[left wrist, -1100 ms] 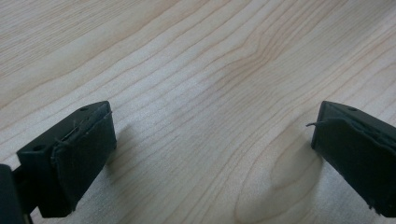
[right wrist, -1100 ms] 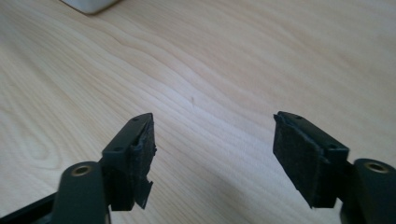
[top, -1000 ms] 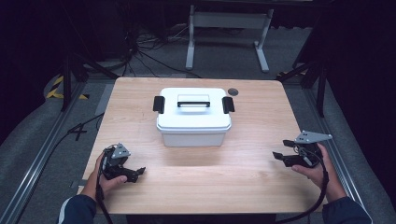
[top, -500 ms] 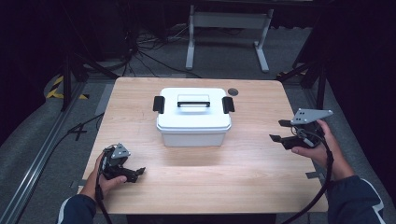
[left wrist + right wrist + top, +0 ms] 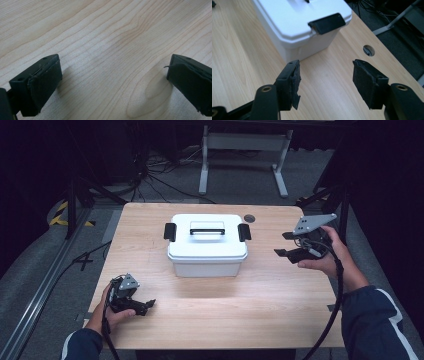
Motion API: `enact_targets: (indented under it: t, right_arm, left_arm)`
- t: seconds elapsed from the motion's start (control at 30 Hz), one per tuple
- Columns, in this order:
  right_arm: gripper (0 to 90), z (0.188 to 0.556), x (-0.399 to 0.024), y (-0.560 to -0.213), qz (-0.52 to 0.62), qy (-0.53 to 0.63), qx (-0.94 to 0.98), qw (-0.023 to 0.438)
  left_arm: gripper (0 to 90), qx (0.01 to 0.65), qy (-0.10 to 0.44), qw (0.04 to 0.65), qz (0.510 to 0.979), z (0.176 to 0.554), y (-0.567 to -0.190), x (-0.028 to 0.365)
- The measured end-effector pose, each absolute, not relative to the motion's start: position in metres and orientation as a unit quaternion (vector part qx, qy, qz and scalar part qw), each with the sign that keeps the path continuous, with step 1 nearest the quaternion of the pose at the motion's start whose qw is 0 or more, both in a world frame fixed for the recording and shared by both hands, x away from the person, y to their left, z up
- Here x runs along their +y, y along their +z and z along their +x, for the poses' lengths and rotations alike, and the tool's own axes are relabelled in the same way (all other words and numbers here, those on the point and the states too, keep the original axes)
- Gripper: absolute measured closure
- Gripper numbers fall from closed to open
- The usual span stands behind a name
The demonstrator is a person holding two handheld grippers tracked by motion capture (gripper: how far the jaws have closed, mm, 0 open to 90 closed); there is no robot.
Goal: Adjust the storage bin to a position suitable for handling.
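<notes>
High view: white lidded box [image 5: 207,246] stands mid-surface [image 5: 260,305], well apart from both grippers; right gripper [image 5: 286,245] is raised beside its right latch [image 5: 243,232], left gripper [image 5: 145,306] low near the front edge.
Left gripper view: jaws wide apart over bare wood.
Right gripper view: jaws apart, just been closing a little, nothing between them; latch [image 5: 326,23] ahead.
Handling: likely stiff, smooth plastic; the top handle [image 5: 207,226] or the latches offer the best hold.

From my seat, I see the wooden table [image 5: 215,320] with a round cable hole [image 5: 249,218] near its far edge, at about one o'clock. Behind the table, at twelve o'clock, a grey metal stand [image 5: 243,150] is on the floor. At ten o'clock black cables [image 5: 150,175] lie on the carpet, and yellow-black tape [image 5: 62,212] is at nine o'clock.
</notes>
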State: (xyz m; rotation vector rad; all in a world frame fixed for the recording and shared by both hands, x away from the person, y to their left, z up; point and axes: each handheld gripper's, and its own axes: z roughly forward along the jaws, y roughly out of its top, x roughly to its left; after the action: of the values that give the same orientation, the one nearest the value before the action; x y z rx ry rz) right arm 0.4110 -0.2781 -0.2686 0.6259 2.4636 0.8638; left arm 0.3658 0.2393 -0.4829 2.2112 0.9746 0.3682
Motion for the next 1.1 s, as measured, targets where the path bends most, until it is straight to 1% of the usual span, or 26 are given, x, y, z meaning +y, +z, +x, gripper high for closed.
enact_targets:
  t: [0.1, 0.2, 0.3, 0.4, 0.67, 0.87, 1.1]
  right_arm:
    - [37.1, 0.415, -0.273, -0.264, 0.224, 0.315, 0.893, 0.230]
    - [39.6, 0.419, -0.267, -0.260, 0.214, 0.305, 0.898, 0.235]
    - [39.7, 0.423, -0.258, -0.257, 0.207, 0.297, 0.903, 0.232]
    - [40.0, 0.428, -0.246, -0.254, 0.196, 0.284, 0.911, 0.226]
    - [41.9, 0.441, -0.211, -0.245, 0.162, 0.254, 0.926, 0.228]
    - [43.4, 0.448, -0.190, -0.240, 0.140, 0.250, 0.933, 0.218]
    - [43.8, 0.454, -0.169, -0.238, 0.123, 0.242, 0.938, 0.218]
  left_arm:
    - [0.3, 0.375, 0.142, 0.342, 0.850, 0.366, -0.483, 0.239]
    - [0.4, 0.374, 0.142, 0.341, 0.851, 0.366, -0.483, 0.239]
    - [0.3, 0.375, 0.142, 0.342, 0.850, 0.366, -0.483, 0.239]
    - [0.3, 0.375, 0.142, 0.343, 0.850, 0.366, -0.483, 0.239]
    - [0.3, 0.375, 0.142, 0.343, 0.850, 0.366, -0.483, 0.239]
    - [0.4, 0.375, 0.142, 0.342, 0.850, 0.366, -0.483, 0.239]
    - [0.3, 0.378, 0.140, 0.344, 0.848, 0.365, -0.483, 0.239]
